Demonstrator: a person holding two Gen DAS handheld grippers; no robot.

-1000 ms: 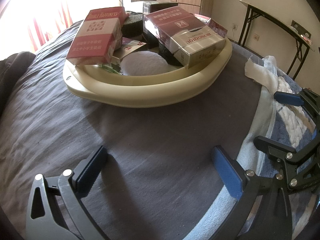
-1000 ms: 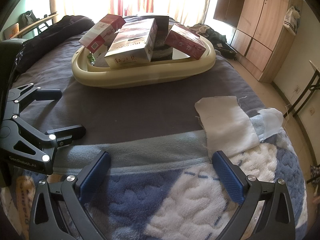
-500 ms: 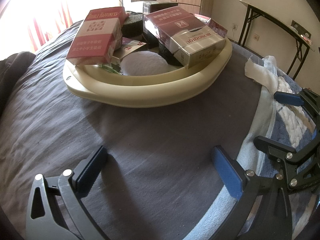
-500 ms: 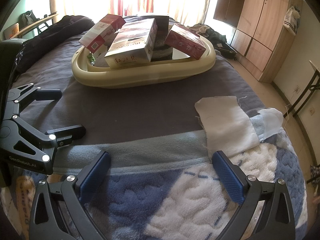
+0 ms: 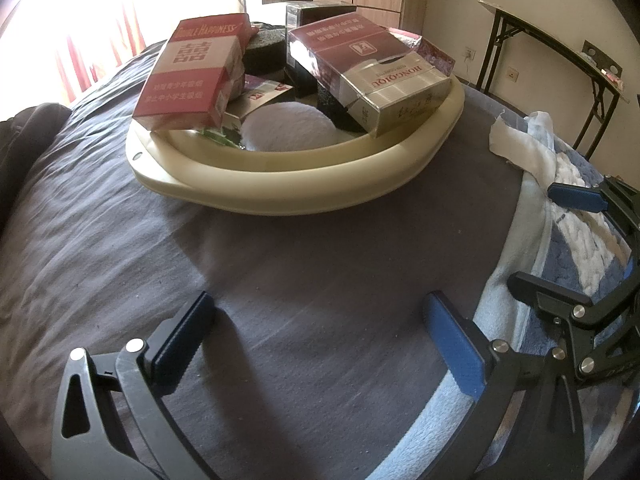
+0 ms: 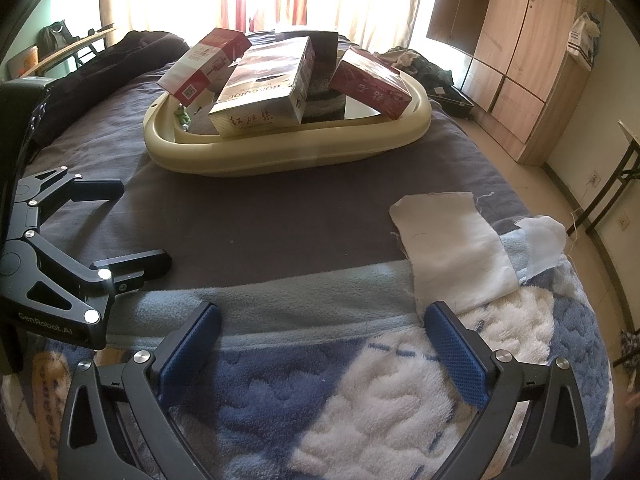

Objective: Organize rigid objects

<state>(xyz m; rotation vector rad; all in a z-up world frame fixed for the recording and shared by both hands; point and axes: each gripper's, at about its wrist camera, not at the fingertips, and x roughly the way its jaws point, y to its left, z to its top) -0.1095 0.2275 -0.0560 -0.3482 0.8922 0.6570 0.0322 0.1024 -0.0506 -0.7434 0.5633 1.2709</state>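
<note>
**A:** Where do the boxes sit right now?

**B:** All piled in the cream basin (image 5: 304, 192) on the bed (image 5: 120, 240), well ahead of both tools. The red-and-white carton (image 5: 188, 76) leans on the basin's left rim, the maroon-and-gold carton (image 5: 372, 76) lies tilted across the middle, and a red box (image 6: 370, 82) rests on the right rim. A dark box (image 6: 320, 44) stands behind them.

**A:** And the grippers?

**B:** The left gripper (image 5: 320, 344) has its jaws spread wide over the grey sheet, holding nothing. The right gripper (image 6: 320, 344) is spread the same way above the blue-and-white blanket (image 6: 320, 400), also empty. A white cloth (image 6: 452, 248) lies just beyond its right finger.

**A:** How do you think those cartons will handle?

**B:** I'd judge them light and fairly stiff: thin card that holds its shape but dents if squeezed hard. The maroon-and-gold one looks film-wrapped and glossy, so it may slip between the pads.

**A:** So where would you grab?

**B:** Across the narrow thickness, near an end that overhangs the rim, pads flat on the two broad faces. The red-and-white carton offers its lower end clear of the basin, which looks like the easiest start.

**A:** Any risk?

**B:** The pile is loose and propped. Pulling one box could tip its neighbours, and the soft bed gives little support underneath.
</note>
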